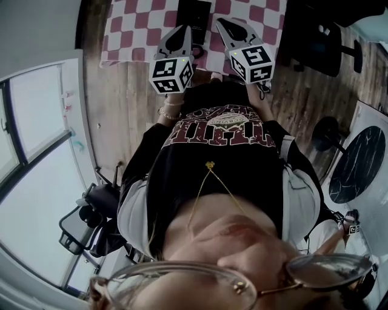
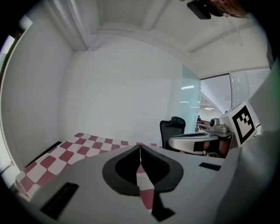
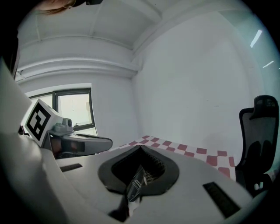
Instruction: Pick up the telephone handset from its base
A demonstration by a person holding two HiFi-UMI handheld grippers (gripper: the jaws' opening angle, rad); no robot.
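The cloth [image 1: 136, 27] has red and white squares. The telephone [image 1: 195, 15] is black. The floor [image 1: 121, 103] is brown wood. The shirt [image 1: 212, 169] is black.

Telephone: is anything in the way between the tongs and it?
Nothing visible is in the way. The black telephone lies on the red-and-white checked cloth, just ahead of the left tongs and the right tongs. Both tongs are shut, one on each side of it. The handset can't be told apart from its base here.

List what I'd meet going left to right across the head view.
window → left tongs → right tongs → black office chair → round black marbled table
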